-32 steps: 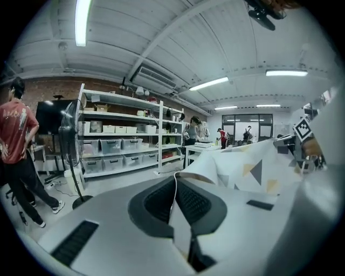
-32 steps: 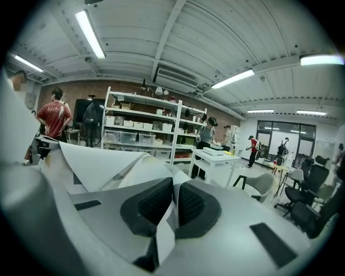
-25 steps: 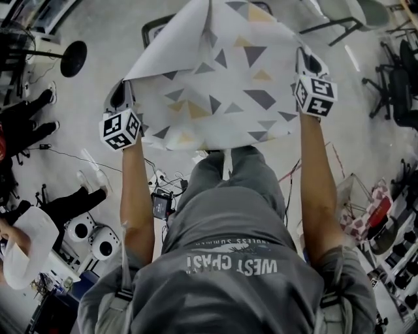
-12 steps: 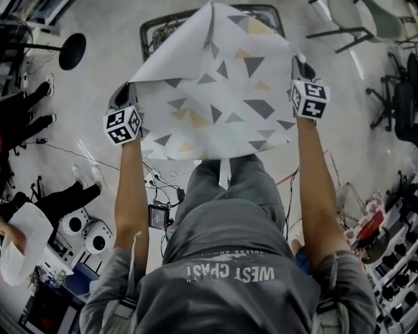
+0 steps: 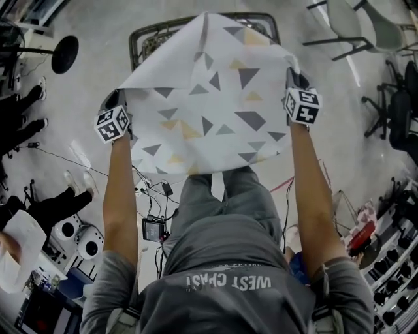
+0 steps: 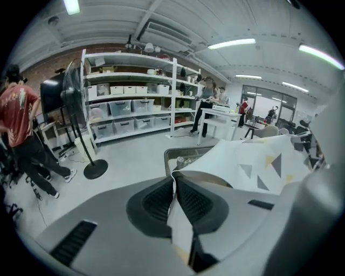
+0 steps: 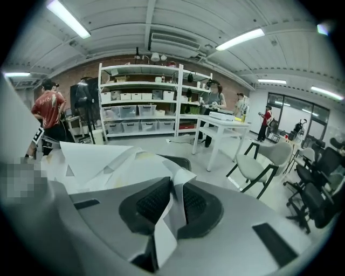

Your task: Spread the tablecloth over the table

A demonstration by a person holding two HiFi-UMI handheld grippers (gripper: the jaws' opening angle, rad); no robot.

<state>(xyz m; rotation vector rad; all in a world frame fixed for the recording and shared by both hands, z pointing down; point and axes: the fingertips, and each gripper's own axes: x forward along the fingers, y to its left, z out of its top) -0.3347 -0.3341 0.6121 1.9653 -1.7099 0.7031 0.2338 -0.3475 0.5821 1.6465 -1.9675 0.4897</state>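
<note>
A white tablecloth (image 5: 209, 98) printed with grey and yellow triangles hangs stretched between my two grippers, above a dark-framed table (image 5: 140, 39). My left gripper (image 5: 113, 101) has the cloth's left corner (image 6: 180, 226) between its pads (image 6: 156, 202). My right gripper (image 5: 295, 79) has the right corner (image 7: 167, 232) between its pads (image 7: 197, 205). Both sets of jaws are opening slightly, with the cloth still pinched in each. The cloth (image 6: 253, 161) hides most of the table (image 6: 175, 156); only its far rim shows.
A standing fan (image 5: 65, 52) is at the far left. People (image 5: 26, 104) stand on the left. Chairs (image 5: 356, 19) are on the right, and cables (image 5: 157, 189) lie on the floor by my legs. Shelving (image 6: 135, 97) and a white table (image 7: 221, 129) are behind.
Both grippers have come down together with the cloth, toward the dark-framed table. More of the table's far rim now shows past the cloth's top edge.
</note>
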